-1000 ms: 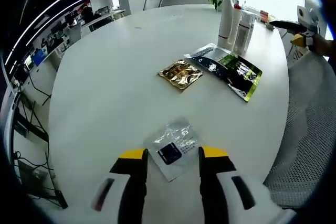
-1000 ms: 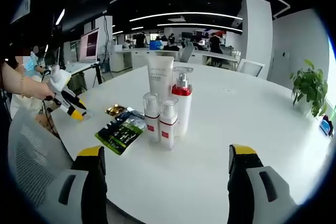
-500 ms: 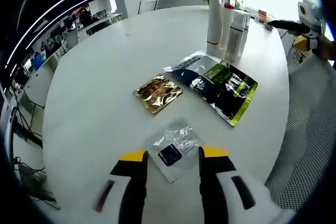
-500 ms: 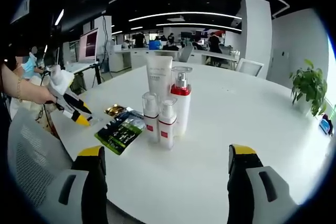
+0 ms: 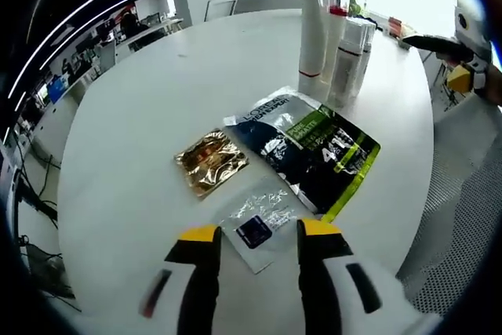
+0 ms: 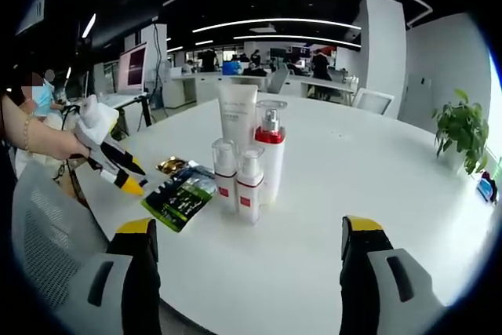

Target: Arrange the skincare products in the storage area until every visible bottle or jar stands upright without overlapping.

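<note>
left gripper view: the left tool has its two yellow-tipped jaws a little apart with a clear sachet carrying a dark blue label between them; whether the jaws press on the sachet cannot be told. the sachet lies low over the white round desk. just beyond it a gold foil sachet lies flat, and beside that a large dark packet with green and white print also lies flat, its near edge touching or overlapping the clear sachet. farther along, near the desk's far right edge, a tight cluster stands upright: a tall white tube, a bottle with a red collar and smaller clear-capped bottles. the right tool comes in at the right edge, off the desk.

right gripper view: the right tool has its jaws spread wide with nothing between them, held above the near part of the desk. the cluster stands upright mid-desk: the white tube behind, a tall pump bottle with red neck beside it, and two small bottles with red labels in front, close together. the green and dark packet lies flat to their left, the gold sachet just beyond it. the left tool, held by a gloved hand, hovers at the desk's left edge. a potted plant stands at far right.
</note>
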A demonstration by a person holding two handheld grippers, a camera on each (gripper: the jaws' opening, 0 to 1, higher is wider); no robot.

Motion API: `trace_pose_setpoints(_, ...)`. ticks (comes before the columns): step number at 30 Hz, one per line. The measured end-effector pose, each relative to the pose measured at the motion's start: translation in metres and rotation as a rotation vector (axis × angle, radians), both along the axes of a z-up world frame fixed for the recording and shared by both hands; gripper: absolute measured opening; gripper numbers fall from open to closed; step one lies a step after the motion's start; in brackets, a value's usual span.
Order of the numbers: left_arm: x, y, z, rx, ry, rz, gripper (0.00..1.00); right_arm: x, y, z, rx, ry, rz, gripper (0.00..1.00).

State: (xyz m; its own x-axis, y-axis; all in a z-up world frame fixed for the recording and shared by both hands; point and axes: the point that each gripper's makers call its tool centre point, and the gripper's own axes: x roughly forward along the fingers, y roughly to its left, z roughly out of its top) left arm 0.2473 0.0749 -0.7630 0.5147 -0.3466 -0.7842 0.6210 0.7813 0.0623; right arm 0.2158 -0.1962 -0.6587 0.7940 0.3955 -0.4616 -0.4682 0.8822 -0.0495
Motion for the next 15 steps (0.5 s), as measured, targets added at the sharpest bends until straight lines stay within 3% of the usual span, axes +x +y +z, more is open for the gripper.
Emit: trace_pose_setpoints(15,-0.0018,0.0069,-0.0008,0.006,0.006,0.009,0.37,-0.0002,0.0008,0.0007,0.003,-0.005,0.005,0.97)
